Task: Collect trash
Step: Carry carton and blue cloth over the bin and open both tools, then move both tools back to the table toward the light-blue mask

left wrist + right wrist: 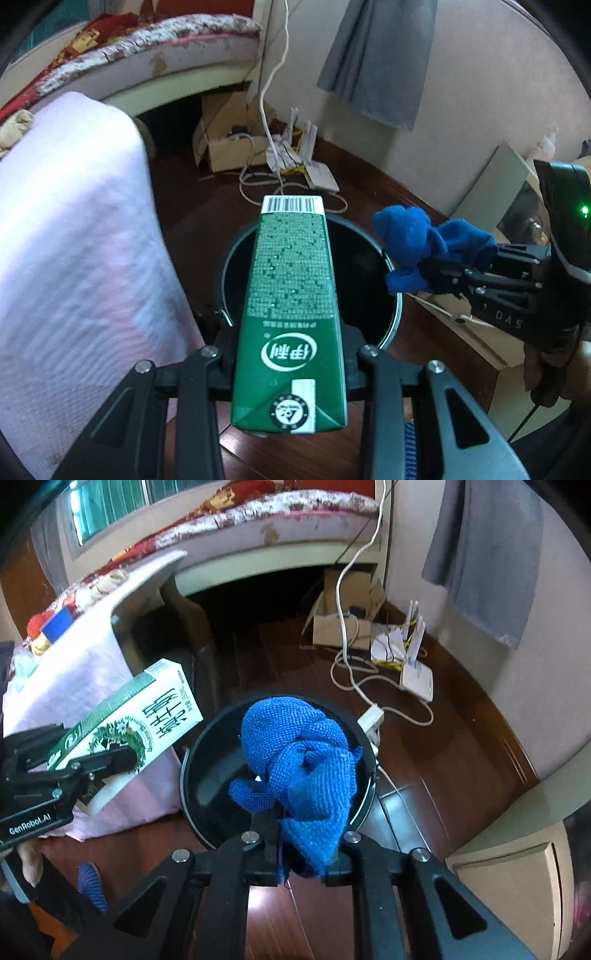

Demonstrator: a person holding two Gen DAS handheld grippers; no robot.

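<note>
A green milk carton (291, 295) sits clamped between the jaws of my left gripper (291, 354), pointing out over a round black trash bin (397, 314) on the dark wooden floor. From the right, my right gripper (443, 273) reaches over the bin's rim, shut on a crumpled blue cloth (410, 240). In the right wrist view the blue cloth (299, 760) hangs from my right gripper (301, 849) directly above the bin (192, 768). The carton (140, 723) and left gripper (110, 760) come in from the left, near the bin's left rim.
A table draped in pale pink cloth (74, 240) stands close to the bin's left. Behind the bin lie a cardboard box (229, 147), white cables, a router (417, 681) and a power strip (369, 720). A bed and a hanging grey cloth are farther back.
</note>
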